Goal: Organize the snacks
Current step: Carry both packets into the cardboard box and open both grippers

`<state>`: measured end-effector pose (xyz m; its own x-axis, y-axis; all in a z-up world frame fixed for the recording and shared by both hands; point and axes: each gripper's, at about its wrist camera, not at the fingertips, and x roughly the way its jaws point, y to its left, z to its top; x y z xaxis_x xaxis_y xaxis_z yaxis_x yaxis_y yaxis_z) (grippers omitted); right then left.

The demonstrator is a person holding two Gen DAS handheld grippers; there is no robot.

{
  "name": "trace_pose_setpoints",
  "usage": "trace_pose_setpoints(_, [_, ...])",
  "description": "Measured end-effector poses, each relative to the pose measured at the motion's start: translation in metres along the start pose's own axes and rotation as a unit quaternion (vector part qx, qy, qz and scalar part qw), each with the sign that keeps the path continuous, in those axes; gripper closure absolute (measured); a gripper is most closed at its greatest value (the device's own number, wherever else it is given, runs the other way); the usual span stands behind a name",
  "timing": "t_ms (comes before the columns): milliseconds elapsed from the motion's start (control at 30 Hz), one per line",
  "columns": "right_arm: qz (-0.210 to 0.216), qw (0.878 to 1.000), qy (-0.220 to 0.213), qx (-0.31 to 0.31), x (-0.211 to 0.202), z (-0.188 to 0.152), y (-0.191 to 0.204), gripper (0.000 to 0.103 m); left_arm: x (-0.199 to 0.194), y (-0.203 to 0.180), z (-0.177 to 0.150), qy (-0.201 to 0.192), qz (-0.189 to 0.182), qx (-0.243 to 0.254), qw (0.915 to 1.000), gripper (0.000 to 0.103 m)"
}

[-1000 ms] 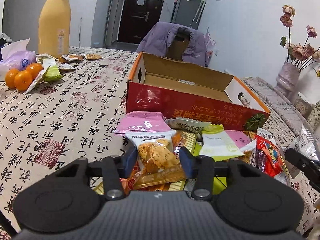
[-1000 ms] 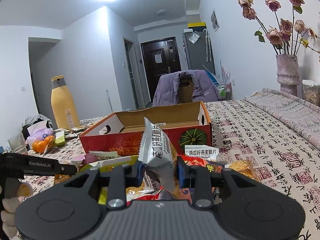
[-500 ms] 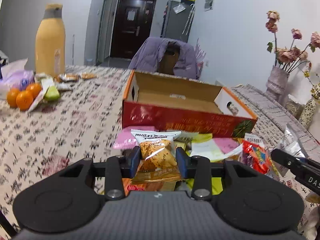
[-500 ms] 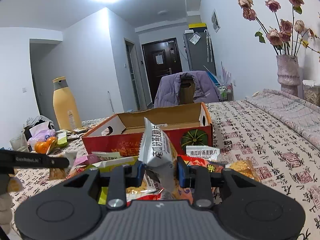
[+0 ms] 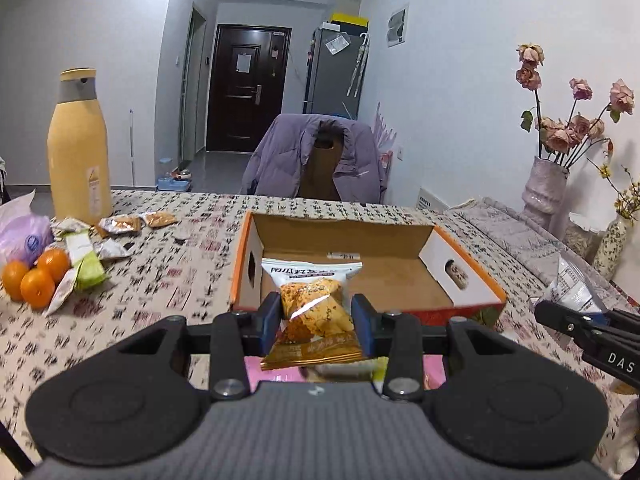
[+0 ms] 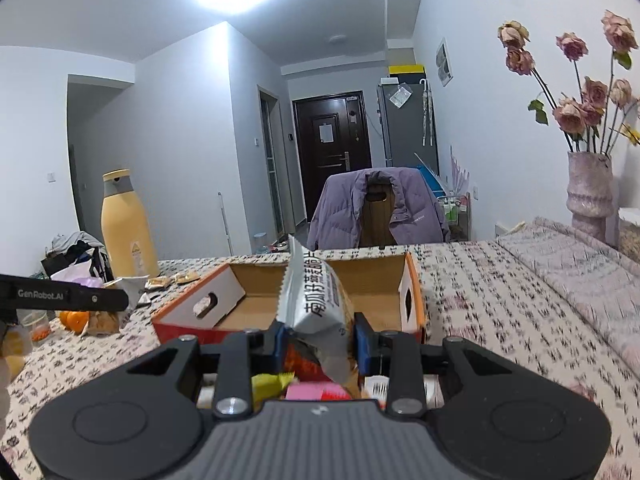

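Snack packet (image 5: 314,312), white-topped with orange biscuit print, clamped in left tool (image 5: 316,320), silver packet (image 6: 316,300) pinched in right tool (image 6: 318,340)

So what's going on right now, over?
Left gripper and right gripper each clamp a snack packet. Open cardboard box ahead. Nothing blocking.
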<state>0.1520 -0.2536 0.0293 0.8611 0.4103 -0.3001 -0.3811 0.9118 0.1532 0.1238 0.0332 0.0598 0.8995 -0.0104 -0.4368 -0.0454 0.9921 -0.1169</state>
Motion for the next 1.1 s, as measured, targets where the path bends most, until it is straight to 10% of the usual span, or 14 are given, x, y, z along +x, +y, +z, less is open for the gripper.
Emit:
trace_pose_setpoints(500, [-0.011, 0.998, 0.059, -0.003, 0.108, 0.054, -0.019, 0.071, 0.088, -0.005, 0.046, 0.037, 0.044, 0.006, 0.9983, 0.064])
trace_pose_setpoints(933, [-0.035, 0.983, 0.181, 0.003, 0.195, 0.027, -0.026, 0.068, 0.166, 0.000, 0.031, 0.105, 0.084, 0.011, 0.9909, 0.062])
trace_pose_setpoints(1000, [-0.038, 0.982, 0.185, 0.001, 0.195, 0.026, -0.026, 0.061, 0.165, 0.000, 0.030, 0.101, 0.076, 0.014, 0.9918, 0.045])
trace_pose_setpoints(1100, [-0.036, 0.984, 0.175, 0.010, 0.190, 0.028, -0.029, 0.019, 0.156, -0.002, 0.031, 0.080, 0.069, 0.025, 0.9941, 0.012])
